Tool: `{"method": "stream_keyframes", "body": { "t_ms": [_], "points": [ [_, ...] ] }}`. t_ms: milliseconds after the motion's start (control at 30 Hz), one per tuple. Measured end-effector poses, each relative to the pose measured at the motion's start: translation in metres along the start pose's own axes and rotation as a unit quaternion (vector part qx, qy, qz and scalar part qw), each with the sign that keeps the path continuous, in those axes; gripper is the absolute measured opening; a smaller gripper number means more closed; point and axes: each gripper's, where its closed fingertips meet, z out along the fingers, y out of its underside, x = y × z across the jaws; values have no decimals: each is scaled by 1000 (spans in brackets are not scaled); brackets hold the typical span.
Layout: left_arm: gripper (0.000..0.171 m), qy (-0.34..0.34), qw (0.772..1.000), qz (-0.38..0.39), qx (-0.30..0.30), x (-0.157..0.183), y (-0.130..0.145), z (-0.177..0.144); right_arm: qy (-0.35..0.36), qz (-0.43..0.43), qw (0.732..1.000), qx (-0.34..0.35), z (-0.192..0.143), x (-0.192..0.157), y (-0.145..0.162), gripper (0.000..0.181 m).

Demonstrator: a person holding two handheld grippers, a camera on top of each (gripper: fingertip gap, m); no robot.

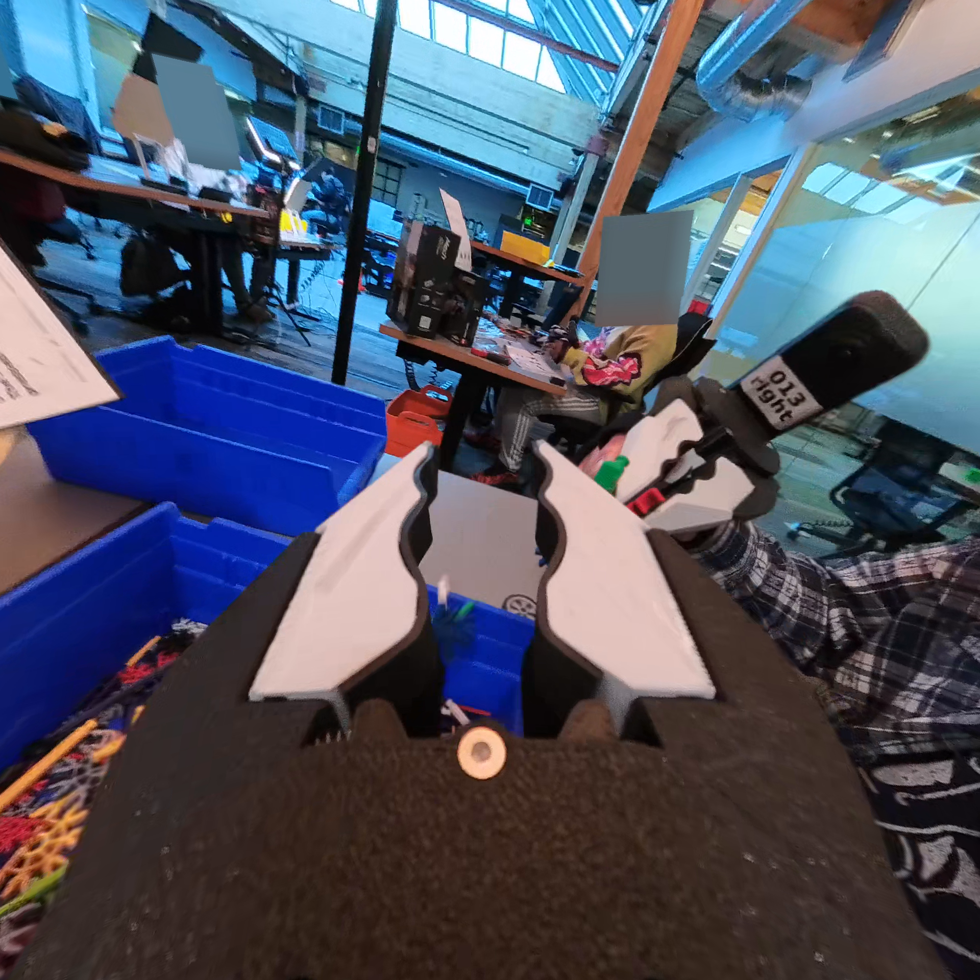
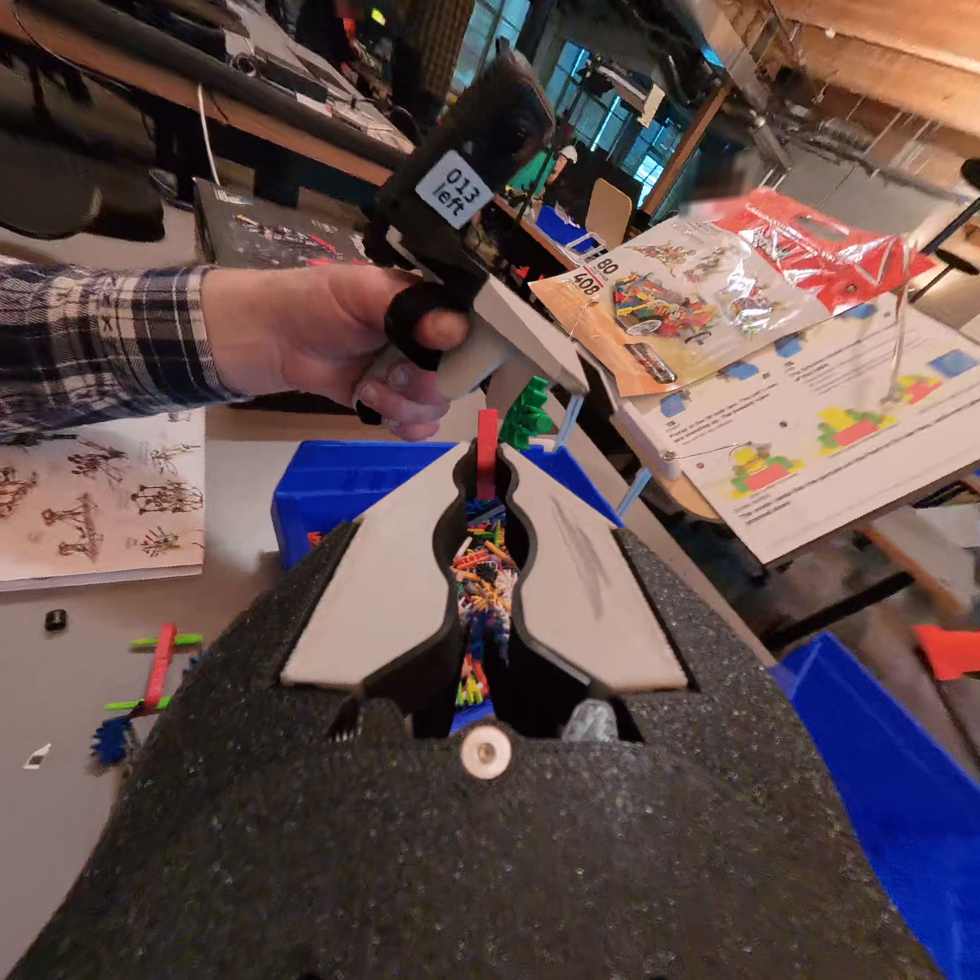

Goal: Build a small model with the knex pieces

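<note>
The right gripper (image 2: 485, 456) has its fingers clenched on a short red rod (image 2: 487, 451), pinched near the tips so that most of the rod stands clear above them, a hold that leaves its free end exposed. It hangs over a blue bin (image 2: 366, 477) heaped with small coloured building pieces (image 2: 485, 578), which keeps the loose stock just beneath. The left gripper (image 1: 485, 461) has its fingers released, a plain gap between them and nothing in it; from the right wrist view a hand (image 2: 318, 339) carries it just above and beyond the red rod, with a green toothed connector (image 2: 525, 411) close beneath its tip, though whether it touches cannot be told. An instruction sheet (image 2: 827, 424) is propped at a slant beside the bin, seemingly so it can be read while working, and a small red-and-green assembly (image 2: 159, 668) lies on the bench (image 2: 63, 742), set apart from the loose pieces.
</note>
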Motion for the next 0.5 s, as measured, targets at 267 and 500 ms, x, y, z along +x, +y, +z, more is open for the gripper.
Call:
{"method": "stream_keyframes", "body": {
  "t_ms": [267,500],
  "points": [
    [29,-16,998,60,-22,3,-5,-12,-31,84,996,21,-2,9,11,4],
    [32,51,992,92,-65,36,9,-2,-93,184,975,79,-9,9,-4,4]
  ]
}}
